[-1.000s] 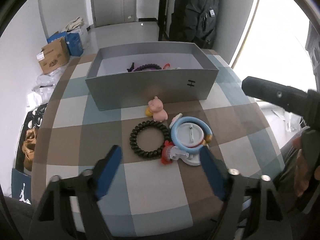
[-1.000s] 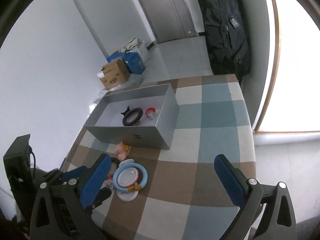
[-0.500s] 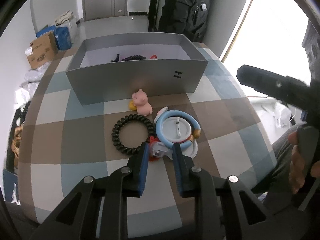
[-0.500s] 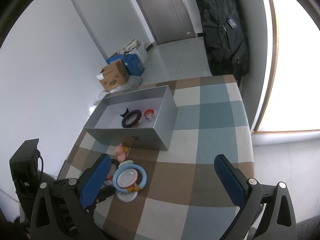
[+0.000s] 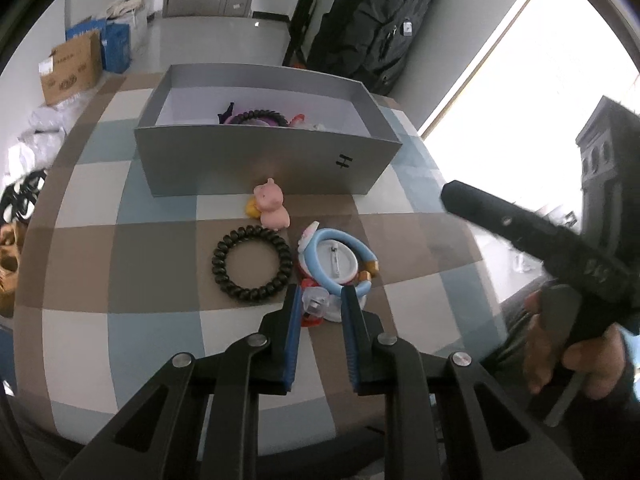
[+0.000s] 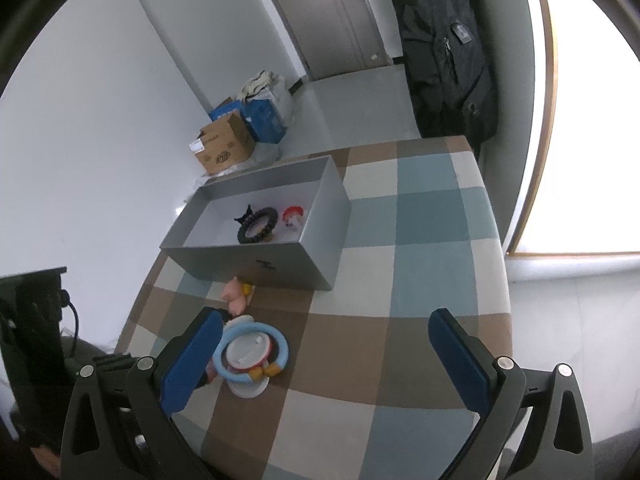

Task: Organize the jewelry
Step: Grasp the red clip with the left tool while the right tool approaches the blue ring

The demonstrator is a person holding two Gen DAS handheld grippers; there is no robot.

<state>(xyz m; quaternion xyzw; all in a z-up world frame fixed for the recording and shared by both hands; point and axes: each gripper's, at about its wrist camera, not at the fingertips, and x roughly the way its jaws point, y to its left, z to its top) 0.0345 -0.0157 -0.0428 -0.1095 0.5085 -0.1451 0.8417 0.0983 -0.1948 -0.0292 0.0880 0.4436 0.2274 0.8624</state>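
Note:
On the checked tablecloth (image 5: 152, 344) lie a black spiral hair tie (image 5: 252, 264), a pink pig figure (image 5: 272, 208), and a blue ring (image 5: 338, 260) around a white round badge. My left gripper (image 5: 320, 300) is shut on a small red and clear trinket (image 5: 314, 308) at the ring's near edge. The grey box (image 5: 264, 160) stands beyond and holds another black hair tie (image 6: 258, 224) and a red and white piece (image 6: 293, 216). My right gripper (image 6: 324, 340) hovers wide open above the cloth with nothing held; the blue ring (image 6: 252, 350) lies by its left finger.
A person's hand (image 5: 560, 344) holds the right gripper's handle at the right of the left wrist view. Off the table's far side, cardboard boxes (image 6: 224, 148) and bags sit on the floor. A dark coat (image 6: 448, 48) hangs by the door. The table's right edge borders a bright window.
The left jaws went from wide open to nearly closed around the small red and clear trinket, and that gripper tipped down closer to the pile. The right gripper stayed put.

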